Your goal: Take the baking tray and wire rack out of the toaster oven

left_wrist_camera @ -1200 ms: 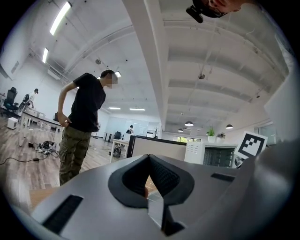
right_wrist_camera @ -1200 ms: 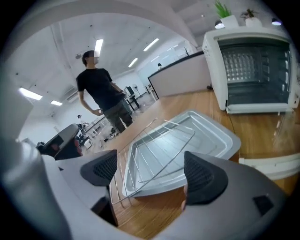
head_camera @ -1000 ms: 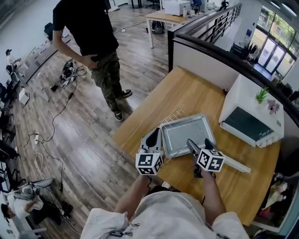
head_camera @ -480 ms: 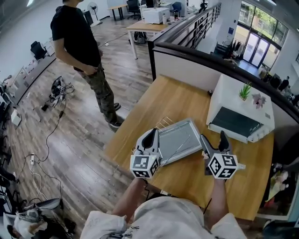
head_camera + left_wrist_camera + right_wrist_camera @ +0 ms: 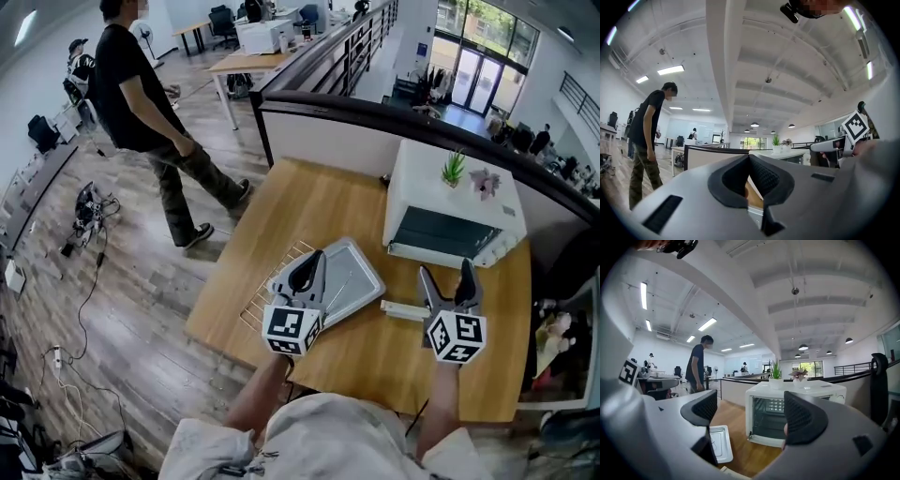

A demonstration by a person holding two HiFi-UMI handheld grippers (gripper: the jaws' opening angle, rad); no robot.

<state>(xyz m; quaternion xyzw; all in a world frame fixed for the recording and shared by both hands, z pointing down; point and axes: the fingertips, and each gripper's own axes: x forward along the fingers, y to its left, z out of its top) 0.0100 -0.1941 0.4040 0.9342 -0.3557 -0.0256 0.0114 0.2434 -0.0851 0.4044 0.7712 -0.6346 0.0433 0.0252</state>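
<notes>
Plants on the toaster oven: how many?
2. A green potted plant stands on top of the toaster oven. A pinkish-flowered plant stands just to its right in the head view. The oven top shows fully, so none seems hidden.

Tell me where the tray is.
Head view, left of centre: the tray lies on the table, partly over the rack, by the left tool.

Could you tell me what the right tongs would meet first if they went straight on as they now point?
The right tongs would likely reach the toaster oven first; depth is unclear.
</notes>
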